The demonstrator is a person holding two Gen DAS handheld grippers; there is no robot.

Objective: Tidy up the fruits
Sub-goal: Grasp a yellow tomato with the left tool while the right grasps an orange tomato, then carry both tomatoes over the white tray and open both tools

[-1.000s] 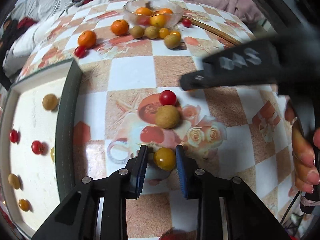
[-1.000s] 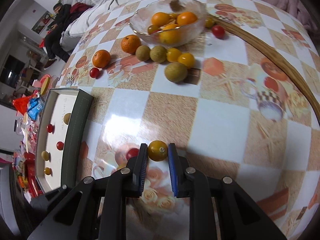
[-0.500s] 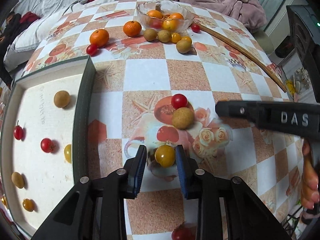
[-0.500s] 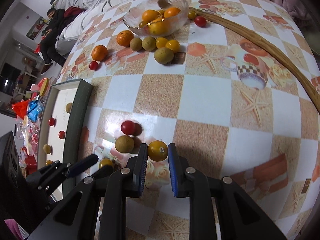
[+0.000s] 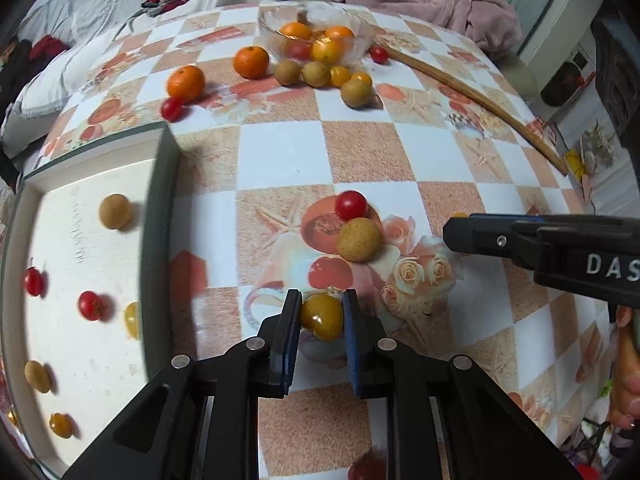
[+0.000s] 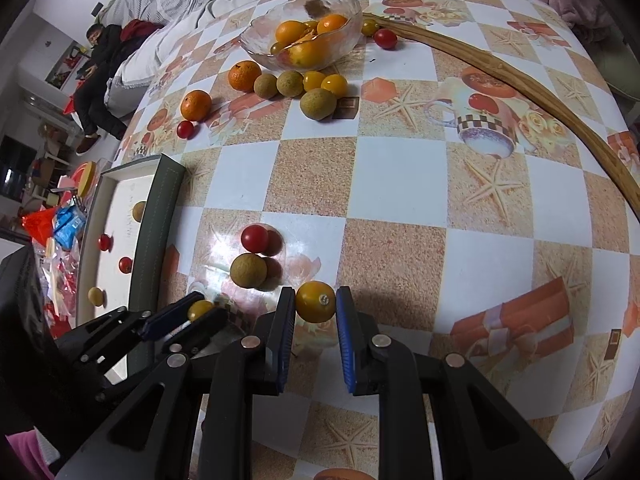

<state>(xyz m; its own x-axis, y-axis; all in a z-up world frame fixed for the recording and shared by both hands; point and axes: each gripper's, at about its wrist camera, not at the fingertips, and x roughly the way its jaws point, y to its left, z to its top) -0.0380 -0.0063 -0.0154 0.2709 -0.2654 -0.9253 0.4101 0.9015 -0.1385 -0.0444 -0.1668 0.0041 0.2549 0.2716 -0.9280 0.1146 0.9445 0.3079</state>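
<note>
My left gripper (image 5: 321,316) is shut on a yellow cherry tomato (image 5: 322,317), just right of the white tray (image 5: 92,184); it also shows in the right wrist view (image 6: 191,316). My right gripper (image 6: 316,305) is shut on a small orange kumquat (image 6: 315,302); its side shows in the left wrist view (image 5: 520,240). A red cherry tomato (image 5: 351,205) and a brown longan (image 5: 359,239) lie on the table between the two grippers. The tray holds several small fruits, among them a longan (image 5: 115,211) and a red tomato (image 5: 91,305).
A glass bowl (image 6: 308,12) with oranges stands at the far side, with two mandarins (image 5: 251,62), longans and yellow tomatoes (image 6: 335,84) around it. A curved wooden strip (image 6: 500,68) runs along the right. Bedding and clothes lie beyond the table.
My right gripper has drawn back toward the near side with the kumquat. My left gripper holds the yellow tomato and has risen slightly, showing more of the tray.
</note>
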